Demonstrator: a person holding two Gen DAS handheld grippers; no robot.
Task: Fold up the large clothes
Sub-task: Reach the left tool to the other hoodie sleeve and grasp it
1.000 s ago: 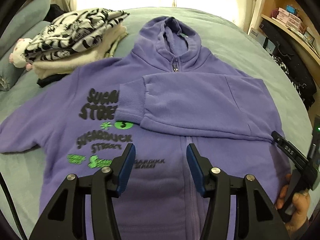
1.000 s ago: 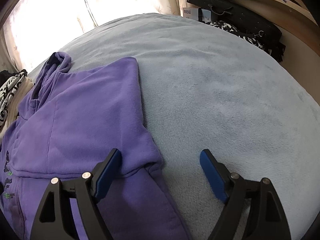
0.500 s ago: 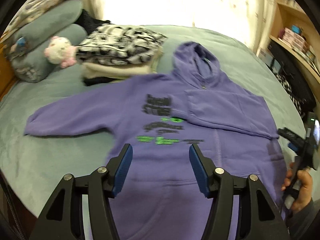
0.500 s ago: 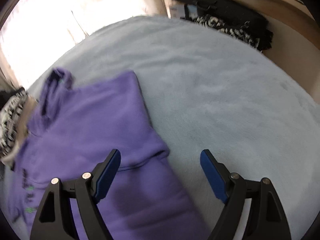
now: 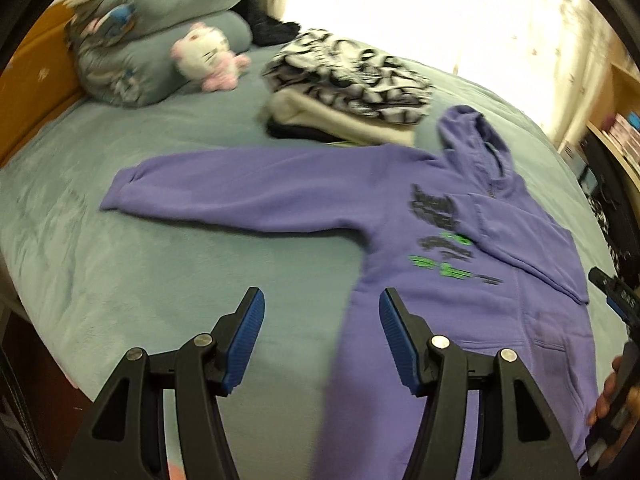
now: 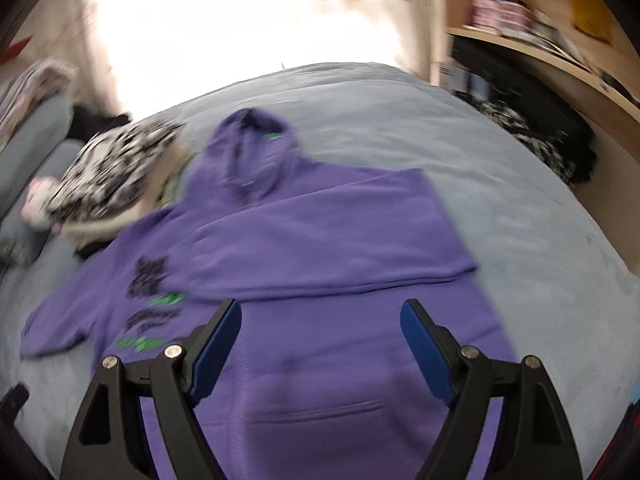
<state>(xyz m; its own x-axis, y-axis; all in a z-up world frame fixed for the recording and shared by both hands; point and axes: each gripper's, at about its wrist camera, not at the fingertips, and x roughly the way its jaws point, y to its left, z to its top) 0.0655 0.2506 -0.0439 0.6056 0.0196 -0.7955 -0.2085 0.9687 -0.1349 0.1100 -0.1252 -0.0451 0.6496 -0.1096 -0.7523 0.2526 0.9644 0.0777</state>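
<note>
A purple zip hoodie with black and green print lies face up on the grey-green bed. Its left sleeve stretches out flat to the left. The other sleeve is folded across the chest. My left gripper hovers open above the bed, at the hoodie's left side seam below that outstretched sleeve, with nothing between its fingers. My right gripper hangs open above the hoodie's lower body, also with nothing in it. In the left wrist view the right gripper shows at the right edge, with a hand on it.
A stack of folded clothes with a black-and-white top lies beyond the hoodie's left shoulder. A pink and white plush toy and grey pillows sit at the bed's head. A wooden shelf and dark clothes stand to the right.
Both grippers have risen and drawn back from the hoodie. The left one has travelled left, off the chest to the hoodie's side. The right one has swung left, over the hoodie's body.
</note>
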